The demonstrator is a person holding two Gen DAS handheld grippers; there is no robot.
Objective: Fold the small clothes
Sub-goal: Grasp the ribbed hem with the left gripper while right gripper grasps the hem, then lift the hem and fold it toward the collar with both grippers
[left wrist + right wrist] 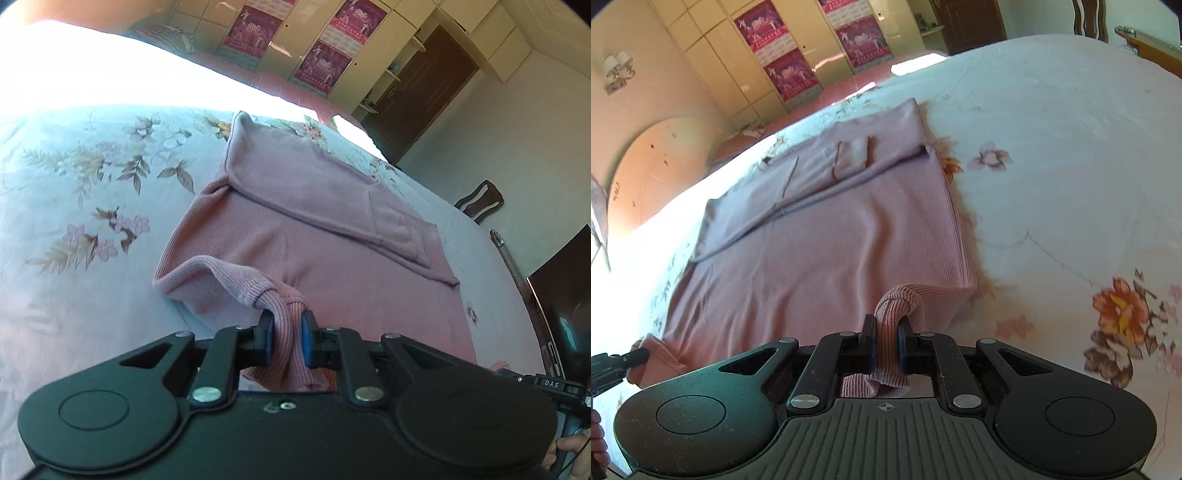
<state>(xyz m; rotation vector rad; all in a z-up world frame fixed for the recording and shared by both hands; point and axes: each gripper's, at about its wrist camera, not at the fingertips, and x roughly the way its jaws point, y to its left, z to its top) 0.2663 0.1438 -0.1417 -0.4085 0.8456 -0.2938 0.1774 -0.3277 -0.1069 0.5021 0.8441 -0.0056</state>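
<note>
Both tongs (287, 332) (886, 345) clamping pink garment (295, 236)

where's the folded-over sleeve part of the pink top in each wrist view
Left wrist view: the folded sleeves lie across the pink top at upper centre, running down to the right.
Right wrist view: the folded sleeves sit upper left of centre, at the top's far end.
Shared landmark: the magenta posters on the wardrobe doors behind the bed.
</note>
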